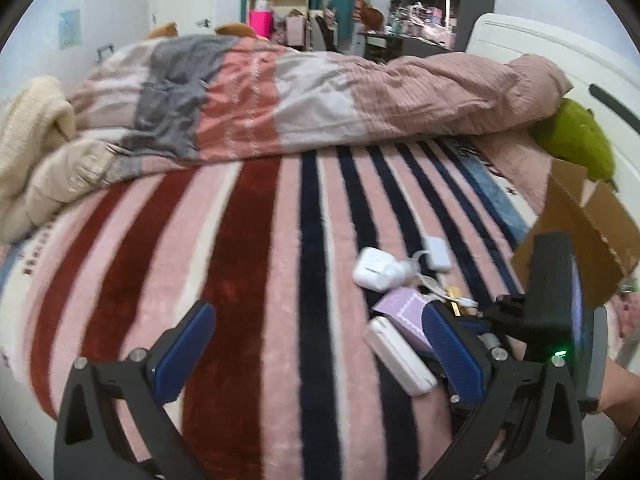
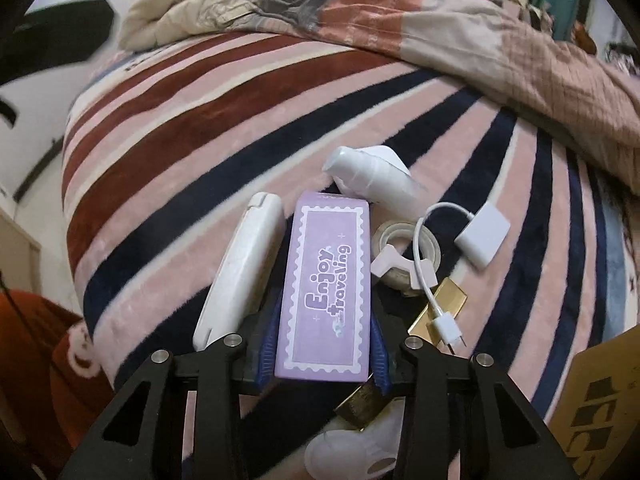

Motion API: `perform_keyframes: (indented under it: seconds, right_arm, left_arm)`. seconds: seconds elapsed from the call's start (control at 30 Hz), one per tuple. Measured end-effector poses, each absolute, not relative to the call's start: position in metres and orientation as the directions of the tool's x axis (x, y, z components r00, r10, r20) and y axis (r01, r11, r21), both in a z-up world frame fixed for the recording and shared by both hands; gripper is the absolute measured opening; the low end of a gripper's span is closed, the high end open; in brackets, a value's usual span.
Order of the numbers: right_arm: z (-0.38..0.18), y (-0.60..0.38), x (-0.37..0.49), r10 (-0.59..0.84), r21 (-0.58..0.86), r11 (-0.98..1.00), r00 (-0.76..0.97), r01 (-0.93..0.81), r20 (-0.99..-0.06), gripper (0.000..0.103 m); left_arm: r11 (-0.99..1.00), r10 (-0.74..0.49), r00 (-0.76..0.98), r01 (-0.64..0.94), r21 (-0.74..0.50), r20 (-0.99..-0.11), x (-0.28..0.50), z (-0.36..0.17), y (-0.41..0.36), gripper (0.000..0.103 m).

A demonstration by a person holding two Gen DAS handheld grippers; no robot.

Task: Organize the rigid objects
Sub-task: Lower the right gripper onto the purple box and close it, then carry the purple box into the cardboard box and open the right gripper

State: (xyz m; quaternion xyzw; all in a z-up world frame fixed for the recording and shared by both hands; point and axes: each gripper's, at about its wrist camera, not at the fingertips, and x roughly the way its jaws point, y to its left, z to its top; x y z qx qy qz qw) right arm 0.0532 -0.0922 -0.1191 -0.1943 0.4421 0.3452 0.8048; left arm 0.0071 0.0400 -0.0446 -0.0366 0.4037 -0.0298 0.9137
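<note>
My right gripper (image 2: 325, 344) is shut on a purple box (image 2: 326, 280) printed "Enjoy traveling", which sticks out forward between the blue pads. A long white case (image 2: 240, 272) lies just left of it. A white charger (image 2: 374, 178), a tape roll (image 2: 404, 244), a white adapter with cable (image 2: 482, 236) and gold pieces (image 2: 442, 304) lie to the right on the striped blanket (image 2: 200, 128). My left gripper (image 1: 316, 356) is open and empty above the blanket; its view shows the purple box (image 1: 404, 316), the white case (image 1: 400, 356) and the charger (image 1: 378, 268) by its right finger.
A cardboard box (image 1: 588, 232) stands at the right, also at the lower right of the right wrist view (image 2: 600, 404). A rumpled duvet (image 1: 320, 92) covers the far half of the bed. A green pillow (image 1: 580, 140) lies by the headboard. A white earbud-like object (image 2: 352, 448) lies under my right gripper.
</note>
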Motion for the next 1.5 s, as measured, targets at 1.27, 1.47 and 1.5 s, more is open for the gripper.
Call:
perform_keyframes:
  seconds: [1.27, 1.47, 1.5]
  right_arm:
    - [0.012, -0.343, 0.076, 0.368, 0.020, 0.818, 0.495, -0.576, -0.787, 0.047]
    - [0.033, -0.331, 0.050, 0.400, -0.020, 0.813, 0.584, -0.582, -0.706, 0.058]
    - [0.039, -0.323, 0.044, 0.431, -0.017, 0.798, 0.590, -0.602, -0.683, 0.058]
  left_arm:
    - [0.809, -0.507, 0.377, 0.518, -0.277, -0.775, 0.111, 0.034, -0.247, 0.066]
    - [0.865, -0.455, 0.498, 0.443, -0.234, -0.739, 0.080, 0.055, -0.182, 0.071]
    - [0.886, -0.424, 0.532, 0.413, -0.212, -0.733, 0.070, 0.058, -0.164, 0.071]
